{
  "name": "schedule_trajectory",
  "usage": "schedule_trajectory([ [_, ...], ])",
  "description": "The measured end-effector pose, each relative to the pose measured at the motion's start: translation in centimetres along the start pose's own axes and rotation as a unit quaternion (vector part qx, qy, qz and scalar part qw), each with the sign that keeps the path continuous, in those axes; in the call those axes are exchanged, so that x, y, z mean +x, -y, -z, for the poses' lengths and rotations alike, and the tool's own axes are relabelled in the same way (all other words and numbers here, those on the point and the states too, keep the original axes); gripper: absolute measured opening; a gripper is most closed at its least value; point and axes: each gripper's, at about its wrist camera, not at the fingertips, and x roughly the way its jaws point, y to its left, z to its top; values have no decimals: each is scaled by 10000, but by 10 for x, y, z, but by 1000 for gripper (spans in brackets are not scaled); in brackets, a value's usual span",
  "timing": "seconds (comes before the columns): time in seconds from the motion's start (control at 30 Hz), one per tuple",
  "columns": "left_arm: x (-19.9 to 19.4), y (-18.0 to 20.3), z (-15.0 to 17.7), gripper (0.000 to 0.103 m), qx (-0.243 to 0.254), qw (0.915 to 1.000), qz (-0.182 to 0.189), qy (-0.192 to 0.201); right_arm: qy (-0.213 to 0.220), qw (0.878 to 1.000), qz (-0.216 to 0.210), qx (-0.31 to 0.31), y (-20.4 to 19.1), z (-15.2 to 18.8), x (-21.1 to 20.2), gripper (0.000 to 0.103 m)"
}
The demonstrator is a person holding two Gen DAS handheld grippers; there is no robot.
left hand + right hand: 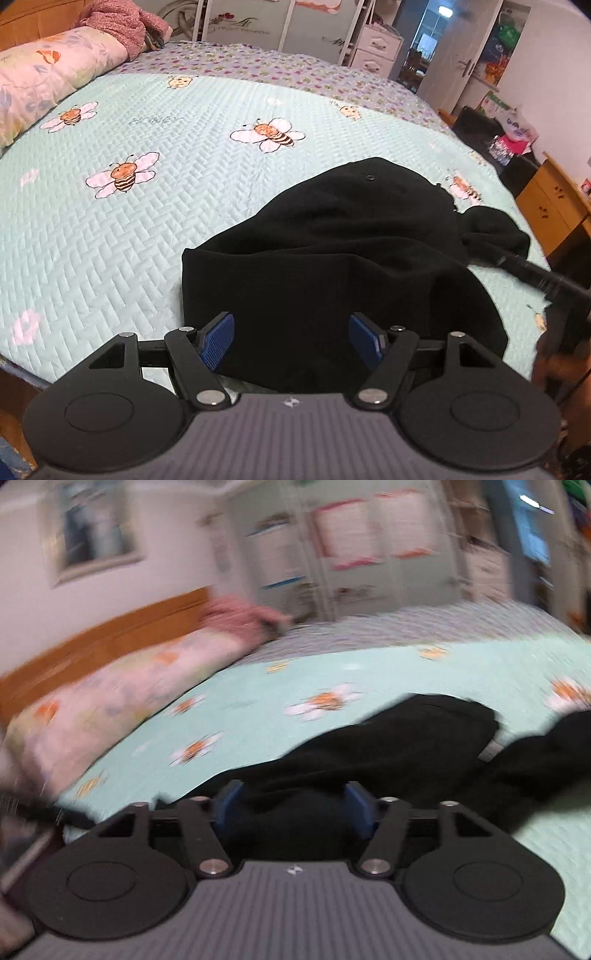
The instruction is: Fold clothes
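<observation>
A black garment [332,258] is bunched at the bed's [147,221] near edge. Both tools, left [291,341] and right [293,812], are held wide. Soft, limp cloth is best gripped at a hem corner.

The garment [332,251] is plain black. The quilted bedspread [155,221] is pale mint green with orange-and-black striped bees on white wings. Behind it, a lilac sheet [280,70] carries small purple and green motifs. The pillow [48,74] is pink floral; the headboard [107,638] is orange-brown wood. Both grippers' pads [218,341] are blue.
</observation>
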Motion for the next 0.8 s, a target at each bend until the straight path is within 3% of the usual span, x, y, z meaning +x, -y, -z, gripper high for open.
schedule_trajectory([
  [0.23, 21, 5, -3, 72, -46, 9998, 47, -208, -382, 9877, 358, 1477, 88, -22, 45, 83],
  [0.43, 39, 11, -9, 72, 17, 9992, -76, -389, -1077, 9719, 1104, 1776, 123, -27, 123, 83],
  [0.53, 48, 14, -11, 72, 49, 9987, -137, -480, -1185, 9629, 1146, 2136, 135, -23, 143, 84],
  [0.6, 53, 16, -13, 72, 70, 9984, -178, -540, -1120, 9666, 1006, 2074, 129, -24, 151, 84],
  [0.7, 60, 19, -16, 72, 71, 9980, -187, -605, -1143, 9739, 1124, 1605, 111, -25, 168, 84],
  [0.8, 61, 22, -15, 72, 66, 9980, -146, -613, -1033, 9809, 1155, 1178, 98, -23, 171, 70],
])
